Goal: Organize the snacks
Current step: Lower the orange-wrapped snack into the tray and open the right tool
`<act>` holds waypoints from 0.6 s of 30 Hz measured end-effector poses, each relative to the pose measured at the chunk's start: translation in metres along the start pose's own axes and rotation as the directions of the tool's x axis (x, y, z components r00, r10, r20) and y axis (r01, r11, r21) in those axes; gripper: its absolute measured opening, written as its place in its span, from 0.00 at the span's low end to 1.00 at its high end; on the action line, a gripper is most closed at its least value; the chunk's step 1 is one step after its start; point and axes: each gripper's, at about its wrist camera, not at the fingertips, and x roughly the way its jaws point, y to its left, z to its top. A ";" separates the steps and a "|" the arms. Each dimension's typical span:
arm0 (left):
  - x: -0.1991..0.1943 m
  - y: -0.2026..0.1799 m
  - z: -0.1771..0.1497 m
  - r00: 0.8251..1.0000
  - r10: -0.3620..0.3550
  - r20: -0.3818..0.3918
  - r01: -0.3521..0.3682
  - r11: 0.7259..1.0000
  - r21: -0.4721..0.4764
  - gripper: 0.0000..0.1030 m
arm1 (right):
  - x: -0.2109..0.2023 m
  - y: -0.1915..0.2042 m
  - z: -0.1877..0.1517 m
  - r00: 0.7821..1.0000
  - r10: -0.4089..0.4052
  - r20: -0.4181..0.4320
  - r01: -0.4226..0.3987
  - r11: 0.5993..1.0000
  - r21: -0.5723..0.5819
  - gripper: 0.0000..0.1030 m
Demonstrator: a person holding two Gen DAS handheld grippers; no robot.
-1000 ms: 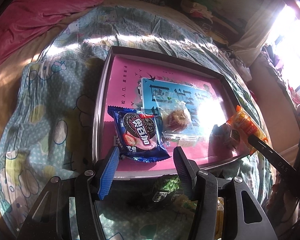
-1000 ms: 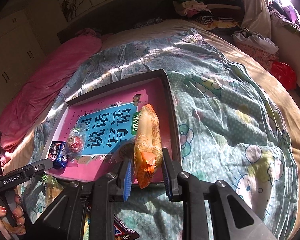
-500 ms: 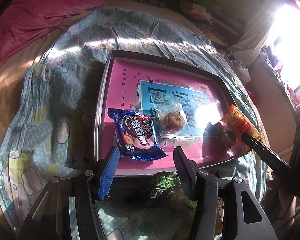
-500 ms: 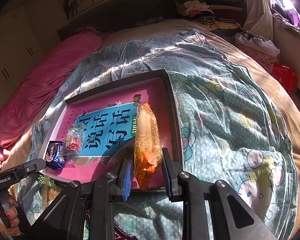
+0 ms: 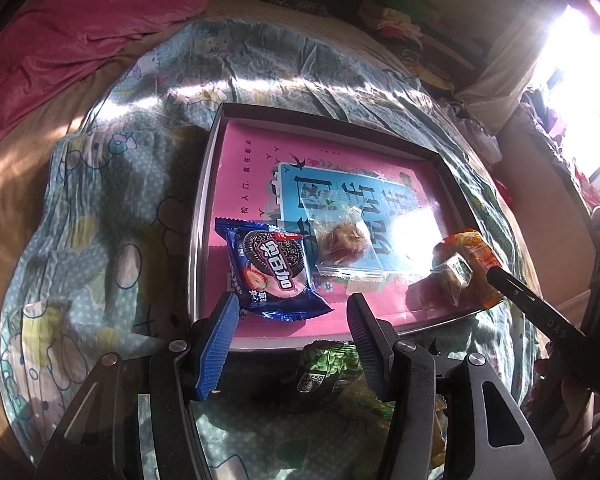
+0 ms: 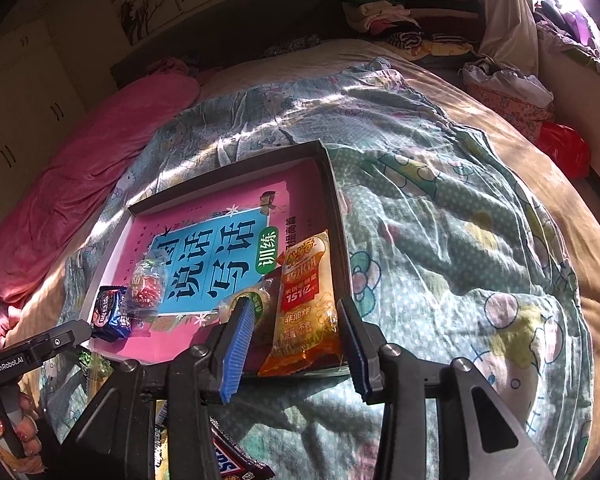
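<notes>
Since a second ago the right gripper point(image 6: 296, 344) has let go of the orange rice-cracker packet point(image 6: 306, 304): its jaws, then clamped on the packet's near end, now stand apart with the packet lying flat between them in the near right corner of the shallow box point(image 6: 332, 184). Left wrist view: left gripper point(image 5: 292, 336) hovers with jaws wide apart at the box's near edge point(image 5: 198, 240), holding nothing. Blue Oreo packet point(image 5: 274, 270) lies inside the box just ahead of the blue left pad, near the box's left wall. Clear-wrapped pastry point(image 5: 342, 240) sits just right of it, touching or slightly overlapping its edge; cannot tell which. Both rest on the pink and blue printed sheet lining the box. Green snack bag point(image 5: 328, 364) lies on the quilt point(image 5: 100, 200) outside the box, beneath and between the jaws. At far right, the orange packet point(image 5: 474, 256) and a small wrapped green-label piece point(image 5: 454, 274) lie in the box's right corner, the right gripper's dark finger point(image 5: 540, 320) just past them. Right wrist view: orange packet lies lengthwise along the box's right wall, its near end between the open pads, closer to the right one. Small wrapped piece point(image 6: 252, 300) sits just beside the left pad's tip. Oreo packet point(image 6: 110, 314) and clear-wrapped pastry point(image 6: 146, 290) lie at the box's left end. Snickers bar point(image 6: 228, 460) on the quilt below the gripper.
</notes>
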 end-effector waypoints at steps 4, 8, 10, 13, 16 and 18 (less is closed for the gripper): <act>-0.003 -0.001 0.000 1.000 0.003 0.003 -0.003 1.000 0.000 0.57 | -0.004 0.000 0.000 1.000 -0.001 0.009 0.001 1.000 -0.001 0.44; -0.008 -0.002 -0.001 1.000 0.009 0.007 -0.009 1.000 0.000 0.57 | -0.009 0.002 0.002 1.000 -0.005 0.022 0.005 1.000 -0.004 0.45; -0.011 -0.003 0.000 1.000 0.011 0.010 -0.011 1.000 0.001 0.57 | -0.013 0.003 0.004 0.999 -0.010 0.032 0.011 1.000 -0.010 0.45; -0.015 -0.005 0.000 1.000 0.017 0.015 -0.017 1.000 0.006 0.59 | -0.018 0.005 0.007 0.999 -0.013 0.046 0.014 1.000 -0.015 0.47; -0.020 -0.007 0.000 0.999 0.023 0.022 -0.024 1.000 0.013 0.62 | -0.024 0.006 0.009 0.998 -0.010 0.062 0.011 1.000 -0.014 0.53; -0.023 -0.008 0.000 0.999 0.024 0.025 -0.024 1.000 0.013 0.63 | -0.027 0.008 0.010 0.998 -0.006 0.068 0.008 1.000 -0.017 0.53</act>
